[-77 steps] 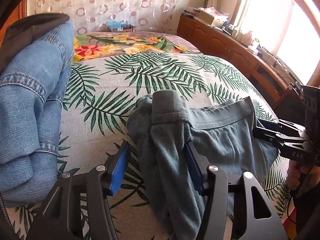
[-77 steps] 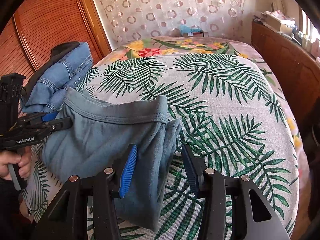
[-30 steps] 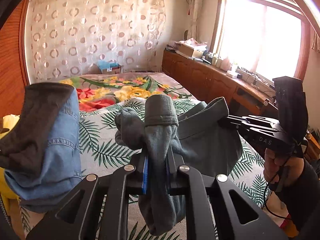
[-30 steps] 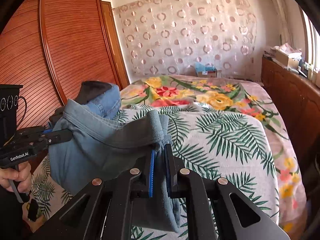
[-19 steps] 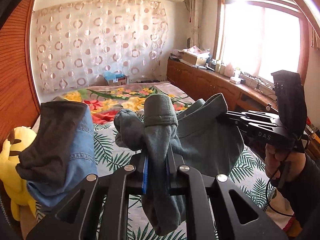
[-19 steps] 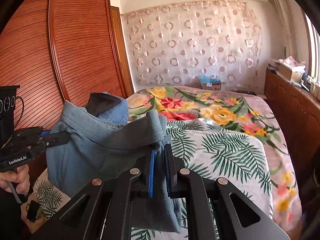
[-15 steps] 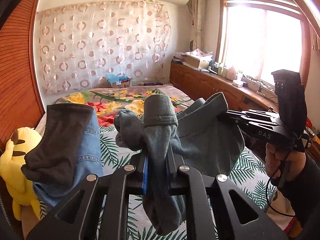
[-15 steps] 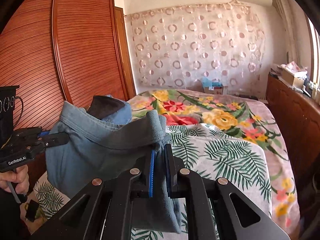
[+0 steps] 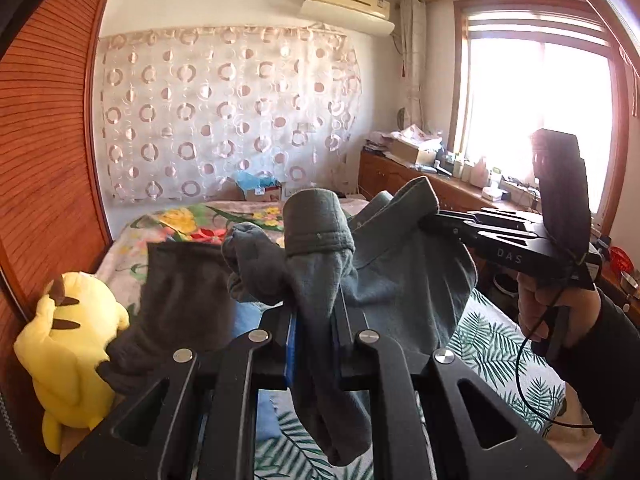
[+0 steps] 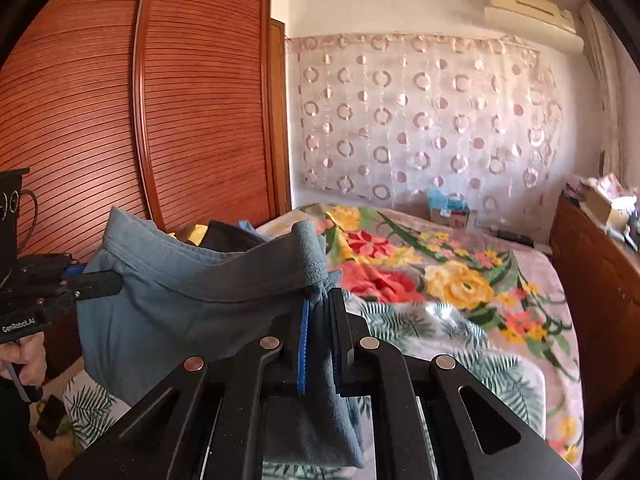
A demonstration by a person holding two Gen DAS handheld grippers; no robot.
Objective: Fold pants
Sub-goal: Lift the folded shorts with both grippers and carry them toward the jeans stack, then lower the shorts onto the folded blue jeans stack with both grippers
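The left gripper (image 9: 316, 332) and right gripper (image 10: 318, 336) each clenched the pants (image 10: 192, 292), waistband stretched level between them, legs hanging down.

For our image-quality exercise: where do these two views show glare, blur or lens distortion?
Left wrist view: the window is blown out white, washing the sill; the wardrobe edge bows with fisheye. Right wrist view: evenly lit, but the bedspread is smeared with motion blur; the wardrobe doors curve.
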